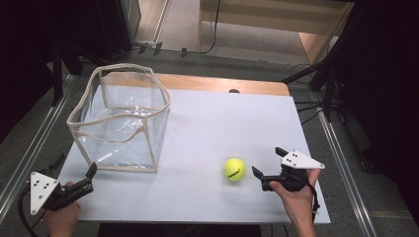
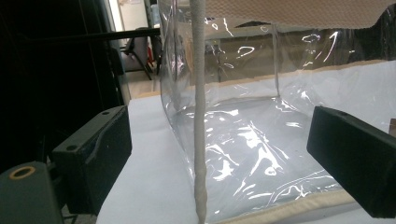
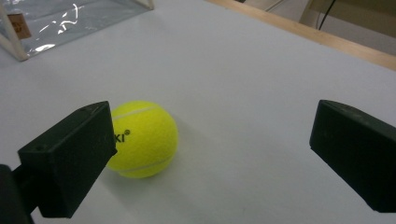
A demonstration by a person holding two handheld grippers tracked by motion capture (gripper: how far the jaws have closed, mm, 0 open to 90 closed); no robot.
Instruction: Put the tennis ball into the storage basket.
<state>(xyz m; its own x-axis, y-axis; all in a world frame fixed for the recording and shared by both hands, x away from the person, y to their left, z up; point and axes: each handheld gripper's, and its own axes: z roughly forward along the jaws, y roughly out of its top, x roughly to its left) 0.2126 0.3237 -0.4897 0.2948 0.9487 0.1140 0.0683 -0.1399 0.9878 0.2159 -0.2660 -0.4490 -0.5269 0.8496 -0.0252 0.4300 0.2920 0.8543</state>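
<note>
Both tongs are spread wide and hold nothing. Right tongs sit near the right side of the white counter, with the yellow tennis ball just to their left, close but not touching. In the right gripper view the ball lies beside one black jaw, not yet between the two. Left tongs wait at the near left, pointing at the near corner of the clear bag, which stands open with a cream rim. It looks like the ball is to be picked up next, maybe to go in the bag. To do it well, the right tongs should slide left until the ball sits right in the middle of the gap, then close slowly. A ball is round and can roll away if one jaw bumps it first, so come in low and straight. The left tongs could hold the bag's rim steady.
</note>
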